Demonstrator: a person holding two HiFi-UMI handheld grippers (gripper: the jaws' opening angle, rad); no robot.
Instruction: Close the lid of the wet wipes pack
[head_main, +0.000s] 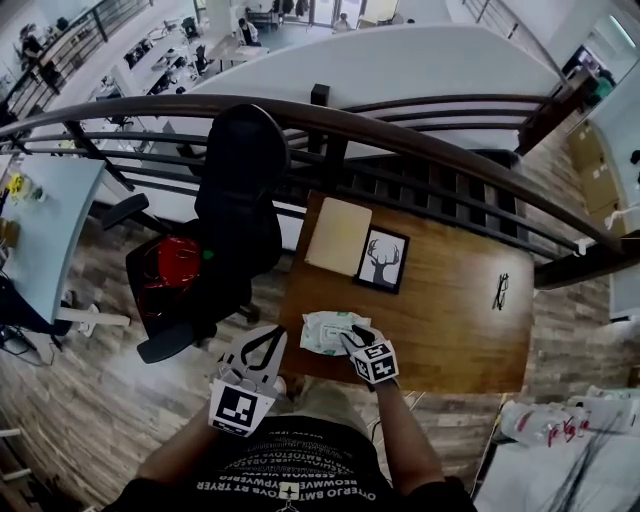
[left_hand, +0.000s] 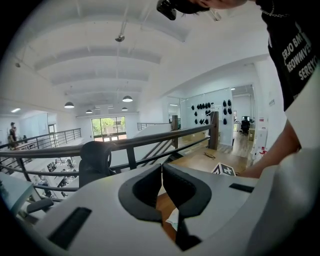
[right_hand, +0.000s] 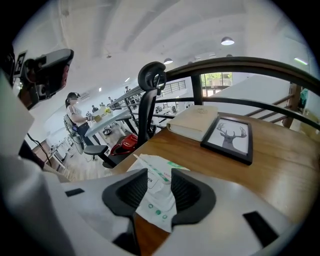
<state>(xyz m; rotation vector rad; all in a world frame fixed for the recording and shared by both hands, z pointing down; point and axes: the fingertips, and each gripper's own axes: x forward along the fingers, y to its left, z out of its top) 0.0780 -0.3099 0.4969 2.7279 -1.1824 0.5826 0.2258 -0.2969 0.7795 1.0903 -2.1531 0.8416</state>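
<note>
The wet wipes pack (head_main: 322, 332), white with green print, lies flat near the front left corner of the wooden table (head_main: 450, 320). My right gripper (head_main: 353, 336) hovers over the pack's right end, its jaws open. In the right gripper view the pack (right_hand: 157, 197) shows through the gap of that gripper (right_hand: 159, 176), untouched by the pads; whether the lid lies flat I cannot tell. My left gripper (head_main: 271, 337) hangs just off the table's left front corner with its jaws shut and empty (left_hand: 162, 175). A white corner of the pack (left_hand: 173, 220) peeks out below it.
A framed deer picture (head_main: 382, 260) and a beige book (head_main: 338, 236) lie at the table's far left. A pair of glasses (head_main: 501, 290) lies to the right. A black office chair (head_main: 235, 190) stands left of the table, and a dark railing (head_main: 420, 140) runs behind it.
</note>
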